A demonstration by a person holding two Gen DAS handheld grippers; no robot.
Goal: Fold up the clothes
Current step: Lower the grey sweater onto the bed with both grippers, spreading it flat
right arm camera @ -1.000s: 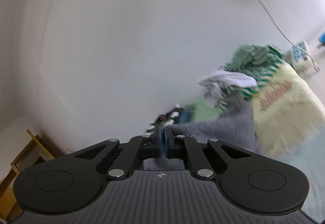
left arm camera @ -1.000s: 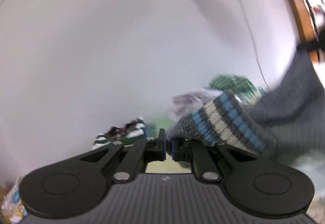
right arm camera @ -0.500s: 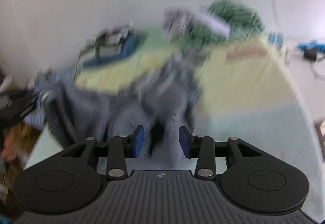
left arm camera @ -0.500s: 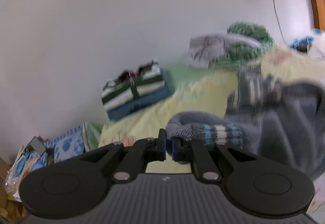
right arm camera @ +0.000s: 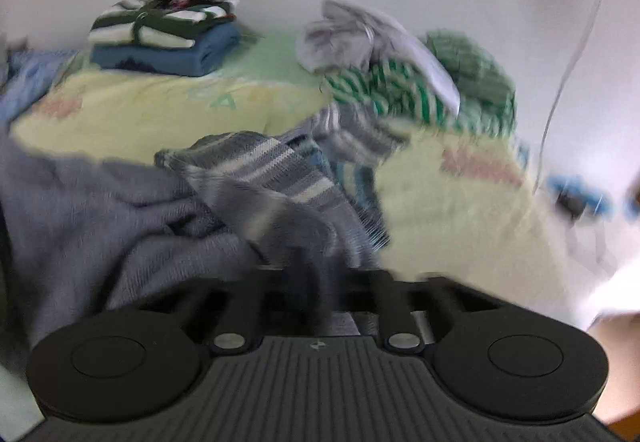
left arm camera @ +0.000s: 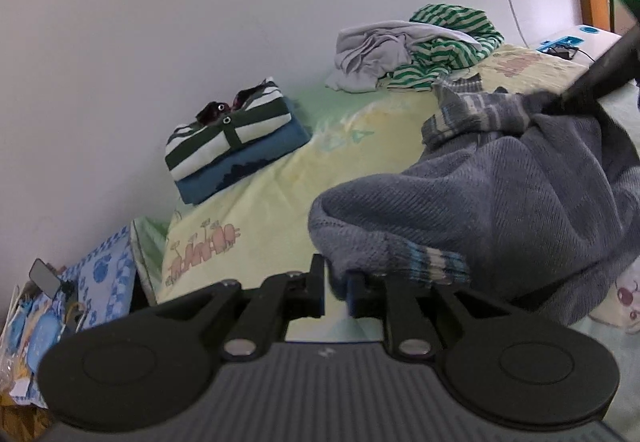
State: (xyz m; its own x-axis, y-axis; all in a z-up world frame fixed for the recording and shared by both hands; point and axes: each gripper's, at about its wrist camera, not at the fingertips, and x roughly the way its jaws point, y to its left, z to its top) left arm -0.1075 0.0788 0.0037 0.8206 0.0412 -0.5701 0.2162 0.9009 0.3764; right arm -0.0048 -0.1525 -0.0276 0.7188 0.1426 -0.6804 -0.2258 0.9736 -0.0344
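A grey knit sweater (left arm camera: 500, 193) with blue and cream striped cuffs lies crumpled on the yellow bedsheet (left arm camera: 280, 193). My left gripper (left arm camera: 336, 292) is slightly apart, with the sweater's striped cuff (left arm camera: 420, 266) still between its jaws. My right gripper (right arm camera: 316, 282) is blurred, with its jaws wide apart over the sweater (right arm camera: 120, 209). Its dark arm shows in the left wrist view (left arm camera: 600, 73), touching the sweater's far side.
A stack of folded clothes (left arm camera: 236, 145) sits near the wall, also in the right wrist view (right arm camera: 164, 37). A pile of unfolded clothes, white and green striped (left arm camera: 420, 41), lies at the back. Blue patterned fabric (left arm camera: 104, 274) lies at the bed's left end.
Both grippers came down from holding the sweater up against the wall to the bed. The right gripper opened and let go. The left jaws parted a little.
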